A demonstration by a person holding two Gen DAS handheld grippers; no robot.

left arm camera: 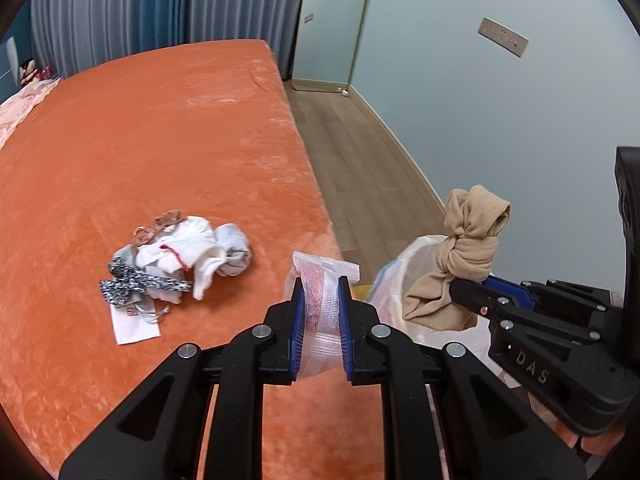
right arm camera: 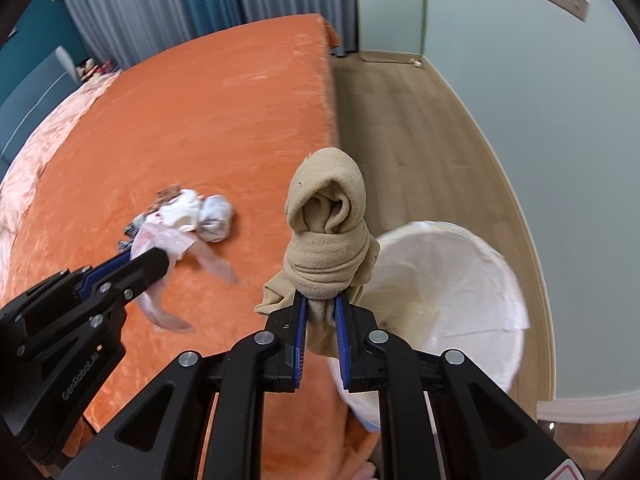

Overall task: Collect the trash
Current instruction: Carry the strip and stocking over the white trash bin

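1. We take the bed (left arm camera: 160,140), with its orange cover, as our landmark; its long side edge runs away from us toward the curtains (left arm camera: 120,12).
2. Our left gripper (left arm camera: 321,312) is pinching a clear plastic bag (left arm camera: 320,292) between its blue pads. The bag stands upright over the near corner of the bed, its long axis running along the fingers, its sealed top pointing up and away from us.
3. In the right wrist view the same bag (right arm camera: 168,248) trails loosely below the left gripper (right arm camera: 156,260) and looks blurred, so we can only say it seems to hang above the bed cover without touching it.
4. Our right gripper (right arm camera: 321,316) is clamped on the lower end of a knotted beige cloth (right arm camera: 328,240). The bundle's long axis is upright, its folded head pointing up and away from the fingers; it sits just off the bed's side edge.
5. Below and to the right of that cloth, on the wooden floor (right arm camera: 420,128) beside the bed, stands a bin lined with a white bag (right arm camera: 460,280), its mouth open upward.
6. On the bed, farther in from the edge, lies a heap of crumpled white scraps (left arm camera: 188,260) with a speckled black-and-white strip (left arm camera: 136,284) and a flat white paper (left arm camera: 134,324) just beside it.
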